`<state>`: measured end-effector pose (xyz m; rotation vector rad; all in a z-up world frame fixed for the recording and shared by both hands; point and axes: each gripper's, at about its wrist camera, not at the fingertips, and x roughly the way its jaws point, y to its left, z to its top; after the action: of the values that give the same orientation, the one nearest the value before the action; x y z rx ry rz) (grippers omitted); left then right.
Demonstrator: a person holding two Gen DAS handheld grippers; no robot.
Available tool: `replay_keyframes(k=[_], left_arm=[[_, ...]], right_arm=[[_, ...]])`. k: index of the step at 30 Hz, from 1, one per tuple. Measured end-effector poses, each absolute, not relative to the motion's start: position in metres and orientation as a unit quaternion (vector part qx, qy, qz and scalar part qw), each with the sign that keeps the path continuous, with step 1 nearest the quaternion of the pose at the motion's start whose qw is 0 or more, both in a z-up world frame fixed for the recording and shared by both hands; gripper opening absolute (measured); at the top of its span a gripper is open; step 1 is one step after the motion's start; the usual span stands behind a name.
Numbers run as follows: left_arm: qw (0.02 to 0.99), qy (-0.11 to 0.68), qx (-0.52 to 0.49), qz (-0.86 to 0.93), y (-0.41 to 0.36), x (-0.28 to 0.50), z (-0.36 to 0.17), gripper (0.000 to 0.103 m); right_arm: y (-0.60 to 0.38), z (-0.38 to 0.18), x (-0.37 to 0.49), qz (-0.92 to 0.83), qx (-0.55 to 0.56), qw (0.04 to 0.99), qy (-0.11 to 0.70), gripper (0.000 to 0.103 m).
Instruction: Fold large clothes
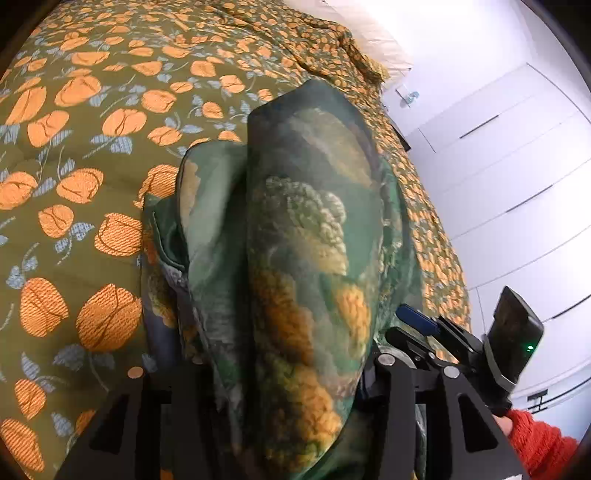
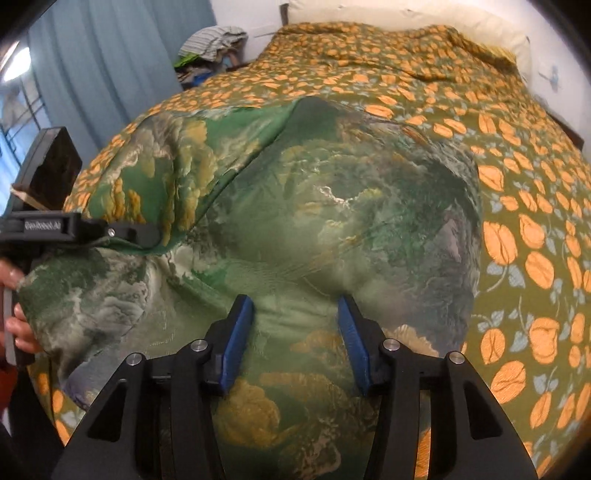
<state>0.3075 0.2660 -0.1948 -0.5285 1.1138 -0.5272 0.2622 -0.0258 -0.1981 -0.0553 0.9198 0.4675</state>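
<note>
A large green garment with a yellow and white landscape print (image 2: 332,206) lies spread on the bed. In the left wrist view a lifted fold of it (image 1: 310,236) hangs over the fingers and hides them. In the right wrist view my left gripper (image 2: 151,236) is shut on the garment's left edge and holds it up. My right gripper (image 2: 295,317) is open, its blue pads (image 2: 240,332) just above the garment's near part, holding nothing. It also shows at the right of the left wrist view (image 1: 417,317).
The bed has an olive cover with orange flowers (image 2: 517,221) and a cream pillow (image 2: 406,18) at the head. A pile of clothes (image 2: 210,44) and blue curtains (image 2: 110,55) stand at the far left. White wardrobe doors (image 1: 517,166) are beside the bed.
</note>
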Motion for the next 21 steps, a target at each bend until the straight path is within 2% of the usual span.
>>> replay_keyframes(k=[2, 4, 6, 7, 15, 21], left_arm=[[0.781, 0.52, -0.24, -0.25, 0.269, 0.304, -0.182, 0.053], [0.79, 0.517, -0.22, -0.245, 0.274, 0.294, -0.162, 0.059], [0.799, 0.512, -0.203, -0.242, 0.285, 0.286, -0.147, 0.061], [0.803, 0.509, -0.198, -0.239, 0.291, 0.28, -0.14, 0.061], [0.825, 0.509, -0.157, -0.186, 0.294, 0.261, -0.141, 0.062], [0.815, 0.545, -0.128, -0.146, 0.283, 0.268, -0.186, 0.063]], right_arm=[[-0.029, -0.193, 0.26, 0.23, -0.034, 0.87, 0.434, 0.053], [-0.031, -0.178, 0.255, 0.236, -0.046, 0.873, 0.425, 0.059], [-0.033, -0.163, 0.25, 0.236, -0.047, 0.875, 0.42, 0.073], [-0.036, -0.156, 0.248, 0.236, -0.043, 0.877, 0.416, 0.074], [-0.033, -0.115, 0.183, 0.291, -0.011, 0.867, 0.404, 0.074], [-0.004, -0.175, 0.171, 0.27, -0.041, 0.845, 0.46, 0.074]])
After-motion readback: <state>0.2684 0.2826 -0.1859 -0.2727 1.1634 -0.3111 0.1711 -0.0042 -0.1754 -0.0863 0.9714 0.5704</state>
